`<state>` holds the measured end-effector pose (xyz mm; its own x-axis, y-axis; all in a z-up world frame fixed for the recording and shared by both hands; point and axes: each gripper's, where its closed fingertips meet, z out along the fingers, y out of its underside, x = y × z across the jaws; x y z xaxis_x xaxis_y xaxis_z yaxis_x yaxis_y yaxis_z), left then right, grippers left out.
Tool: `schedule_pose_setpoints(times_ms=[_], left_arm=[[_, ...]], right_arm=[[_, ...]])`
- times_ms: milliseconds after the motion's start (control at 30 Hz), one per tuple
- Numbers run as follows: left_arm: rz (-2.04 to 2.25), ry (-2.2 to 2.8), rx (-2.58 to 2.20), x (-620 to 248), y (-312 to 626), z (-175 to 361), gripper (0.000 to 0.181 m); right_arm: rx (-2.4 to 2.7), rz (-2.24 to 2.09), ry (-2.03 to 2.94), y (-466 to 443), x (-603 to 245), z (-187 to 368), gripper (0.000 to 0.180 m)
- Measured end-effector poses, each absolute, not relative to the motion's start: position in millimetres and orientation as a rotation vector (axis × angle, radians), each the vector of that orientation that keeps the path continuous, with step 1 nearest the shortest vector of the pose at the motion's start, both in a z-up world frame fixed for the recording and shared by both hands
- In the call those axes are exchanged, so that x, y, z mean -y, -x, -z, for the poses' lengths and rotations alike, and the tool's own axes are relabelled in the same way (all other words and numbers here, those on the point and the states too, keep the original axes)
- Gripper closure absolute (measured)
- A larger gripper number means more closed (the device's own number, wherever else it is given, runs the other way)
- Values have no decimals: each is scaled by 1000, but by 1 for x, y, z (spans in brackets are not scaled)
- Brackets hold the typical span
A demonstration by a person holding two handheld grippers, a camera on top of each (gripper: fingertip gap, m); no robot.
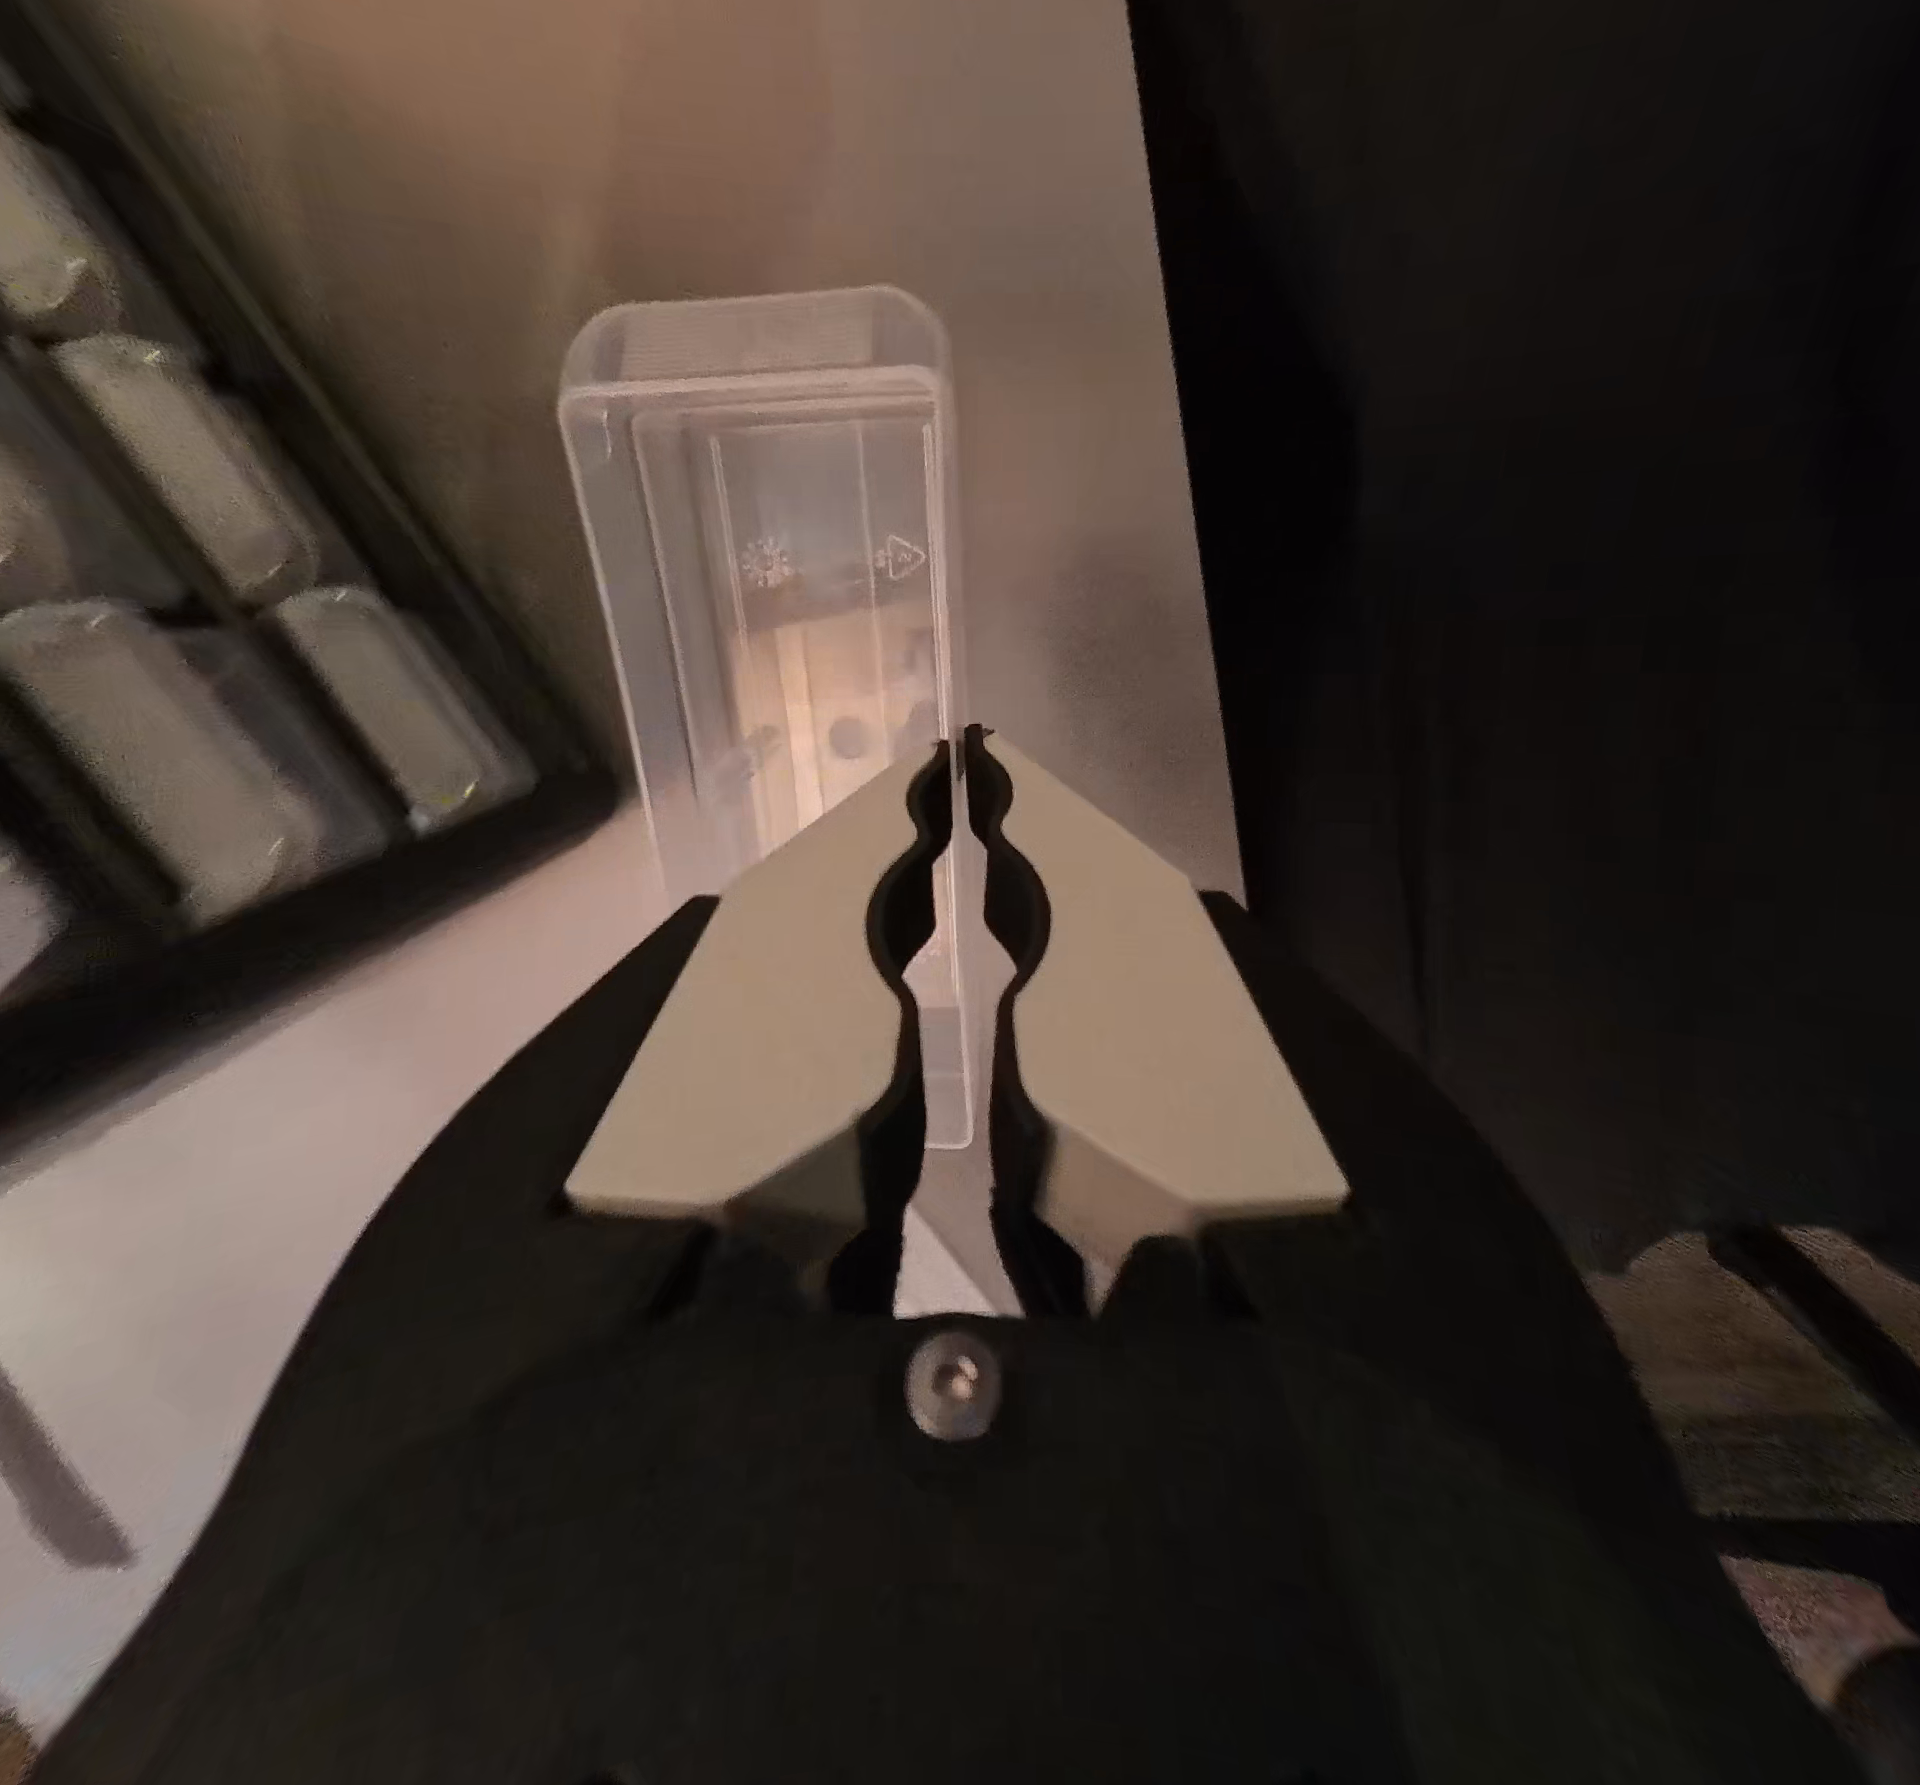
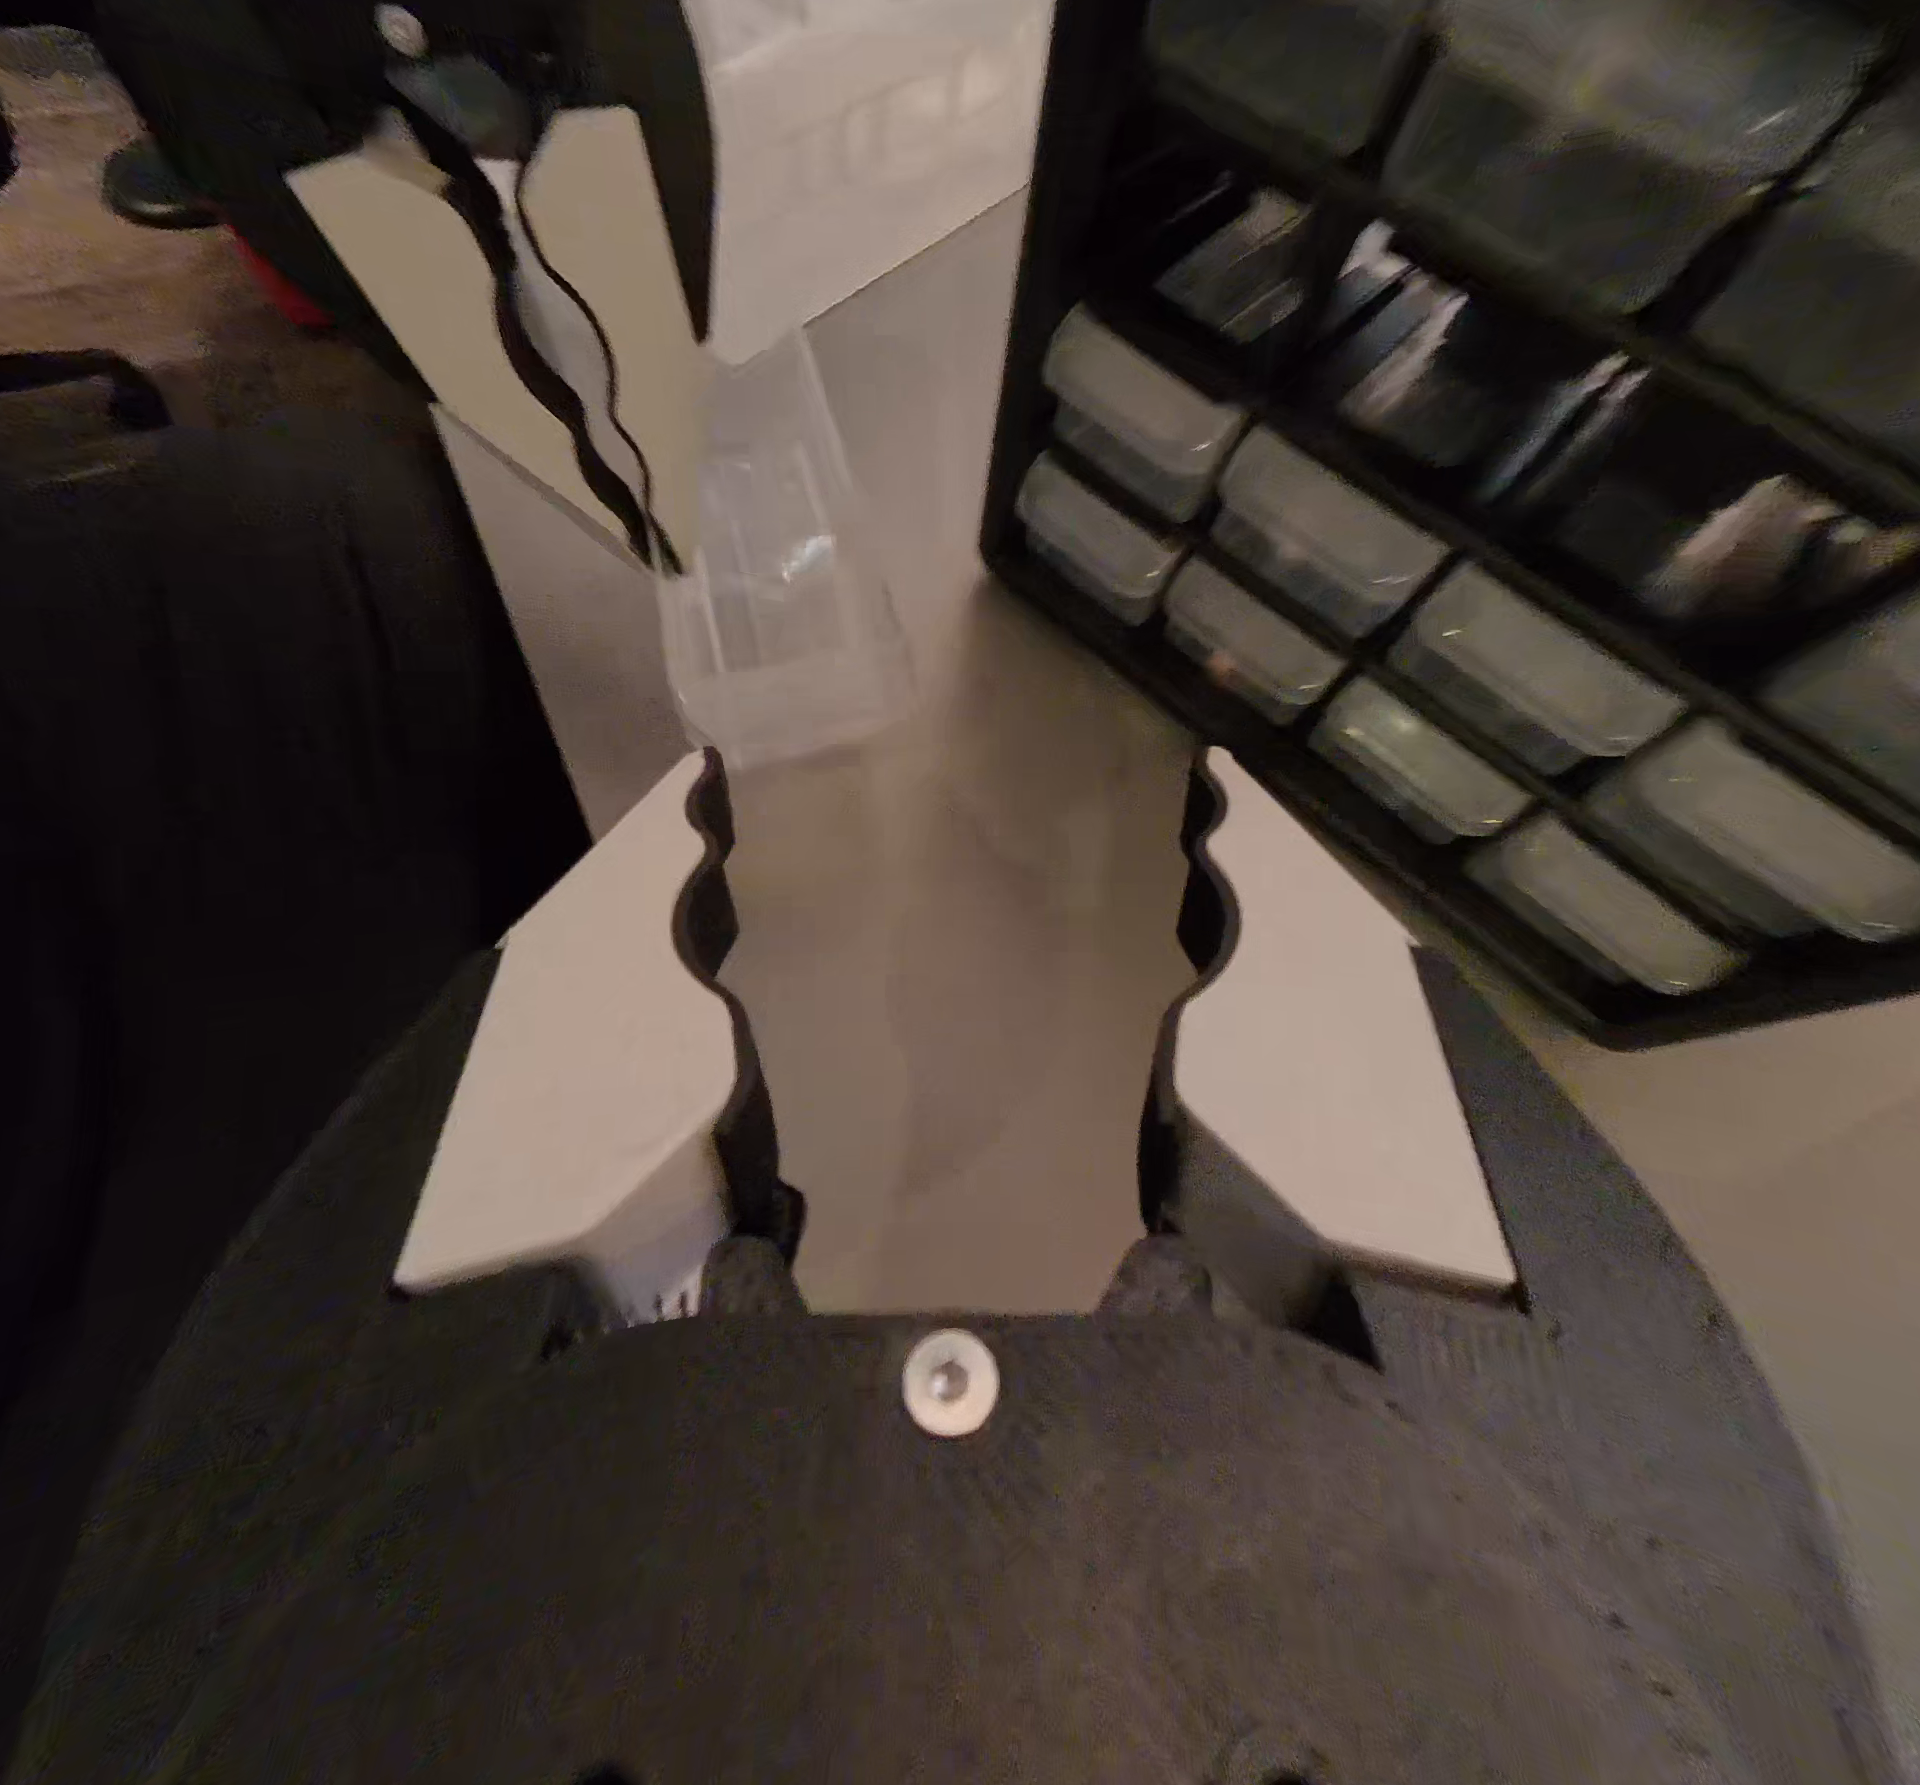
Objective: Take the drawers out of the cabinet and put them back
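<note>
Left gripper (image 1: 958, 748) fingers pinched on clear drawer (image 1: 769, 530) wall; right gripper (image 2: 951, 779) fingers wide.

Clear drawer (image 1: 769, 530) out — black cabinet (image 2: 1049, 281) beside

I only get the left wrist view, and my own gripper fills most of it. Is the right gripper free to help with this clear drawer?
Observer: Yes. The right gripper is open and empty, over bare table.
Operator: Where is the cabinet from there?
Observer: The cabinet stands on the right gripper's right. The drawer, pinched by the left gripper, is ahead on its left, apart from the cabinet.
</note>
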<state>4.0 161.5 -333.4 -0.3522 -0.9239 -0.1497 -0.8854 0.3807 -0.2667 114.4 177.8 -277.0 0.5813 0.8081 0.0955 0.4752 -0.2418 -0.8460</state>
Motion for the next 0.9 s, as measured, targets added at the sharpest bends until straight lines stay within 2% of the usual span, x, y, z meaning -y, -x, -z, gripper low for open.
schedule_pose_setpoints(times_ms=[167, 300, 400, 467, 567, 600, 733, 900], left_arm=[[242, 1572, -2440, -155, -19, 365, 181], [269, 1580, -2422, -156, -24, 377, 180], [327, 1590, -2406, -155, -23, 373, 177], [346, 1579, -2395, -156, -21, 365, 175], [388, 1564, -2352, -159, -20, 346, 174], [394, 1553, -2331, -161, -20, 337, 174], [403, 1495, -2207, -173, -24, 291, 174], [376, 1452, -1904, -217, -31, 200, 177]], right_arm=[[1168, -516, 1976, -87, -163, 319, 83], [1236, -469, 2027, -73, -165, 349, 81], [1266, -467, 2052, -65, -169, 366, 81], [1288, -457, 2046, -60, -170, 374, 90], [1304, -447, 2024, -55, -172, 378, 103], [1299, -439, 2037, -55, -173, 380, 112], [1283, -433, 2048, -58, -176, 379, 113], [1238, -436, 2026, -63, -177, 351, 114]])
